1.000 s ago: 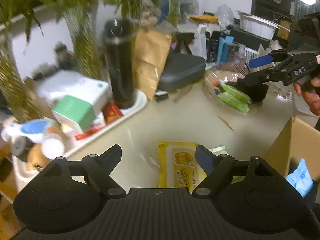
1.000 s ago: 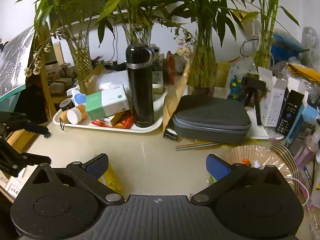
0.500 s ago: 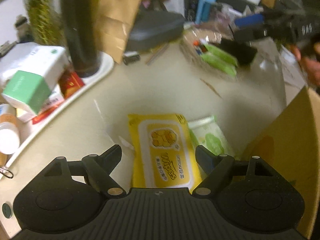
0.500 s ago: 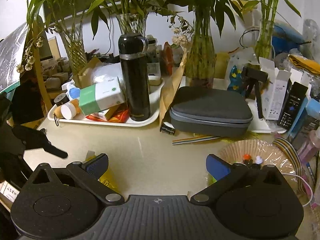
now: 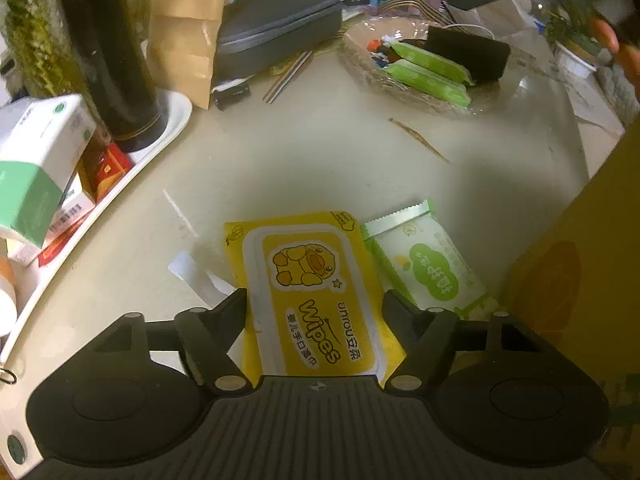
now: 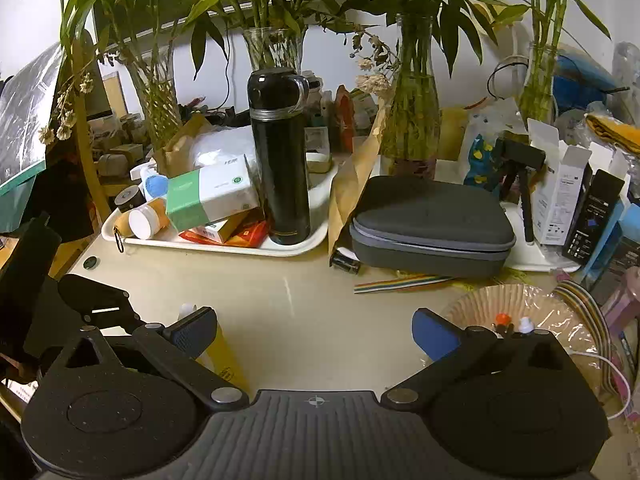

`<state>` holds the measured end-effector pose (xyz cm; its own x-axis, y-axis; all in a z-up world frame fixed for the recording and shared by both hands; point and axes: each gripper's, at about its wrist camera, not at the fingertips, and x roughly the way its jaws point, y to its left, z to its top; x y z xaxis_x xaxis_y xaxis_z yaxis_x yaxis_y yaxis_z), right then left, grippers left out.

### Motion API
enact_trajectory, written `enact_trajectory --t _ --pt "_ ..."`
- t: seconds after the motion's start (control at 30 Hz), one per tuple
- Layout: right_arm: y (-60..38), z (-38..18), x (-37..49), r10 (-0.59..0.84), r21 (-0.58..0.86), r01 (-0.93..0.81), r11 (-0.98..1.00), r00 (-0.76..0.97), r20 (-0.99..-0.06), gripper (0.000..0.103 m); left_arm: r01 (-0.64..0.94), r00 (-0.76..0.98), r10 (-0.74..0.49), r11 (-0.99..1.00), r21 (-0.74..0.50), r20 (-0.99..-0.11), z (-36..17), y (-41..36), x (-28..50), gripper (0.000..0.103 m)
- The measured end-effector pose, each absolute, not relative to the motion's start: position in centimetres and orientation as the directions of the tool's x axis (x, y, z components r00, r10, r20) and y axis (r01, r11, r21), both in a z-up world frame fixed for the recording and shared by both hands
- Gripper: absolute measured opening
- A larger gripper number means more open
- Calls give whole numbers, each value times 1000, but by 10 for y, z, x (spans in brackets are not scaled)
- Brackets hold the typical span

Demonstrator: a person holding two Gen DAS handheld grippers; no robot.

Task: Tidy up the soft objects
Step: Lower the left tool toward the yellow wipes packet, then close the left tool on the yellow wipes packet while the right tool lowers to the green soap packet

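- Yellow wipes pack [image 5: 316, 300] is seen lying flat on beige tabletop [image 5: 312, 156], framed btwn the spread fingers of left gripper [image 5: 315, 304]; fingers sit either side of pack, contact can't be told.
- Green-white wipes pack [image 5: 428, 264] is laid just beside yellow one, on its right, near cardboard box wall [image 5: 576, 272].
- Two more green packs [image 5: 428, 74] are held in a plastic-lined basket [image 5: 404, 92] w/ a black item, far side of table.
- Right gripper [image 6: 315, 330] is held wide apart over bare tabletop, nothing btwn its blue pads [image 6: 434, 334].
- Black thermos [image 6: 282, 156] is stood upright on white tray [image 6: 224, 246]; grey zip case [image 6: 430, 224] is set beside tray.
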<state>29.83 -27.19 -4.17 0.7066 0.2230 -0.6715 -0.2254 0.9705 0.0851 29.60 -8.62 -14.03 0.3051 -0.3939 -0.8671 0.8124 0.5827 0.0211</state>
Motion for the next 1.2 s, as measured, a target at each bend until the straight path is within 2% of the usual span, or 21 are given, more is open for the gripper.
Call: enact_trajectory --t 0.07,0.1,0.43,0.7,0.97,1.2 --pt "-272 -42 298 219 81 -225 971 706 -673 103 809 322 -397 586 32 -859 -139 -84 294 57" --pt "-272 -42 298 219 79 -225 971 706 -673 103 808 318 -406 589 20 -857 -138 -83 294 56" --pt "-274 -43 297 209 75 -216 973 709 -673 103 739 416 -443 673 12 -794 -113 -66 293 54" --pt "-273 -44 297 203 64 -217 974 708 -676 103 653 528 -408 756 50 -745 -82 -39 289 54" --pt "-266 -45 300 208 57 -231 971 705 -678 103 519 605 -282 849 101 -744 -75 16 293 54" --pt "-250 -53 310 221 32 -278 960 684 -696 103 425 567 -144 894 139 -811 -107 53 288 55"
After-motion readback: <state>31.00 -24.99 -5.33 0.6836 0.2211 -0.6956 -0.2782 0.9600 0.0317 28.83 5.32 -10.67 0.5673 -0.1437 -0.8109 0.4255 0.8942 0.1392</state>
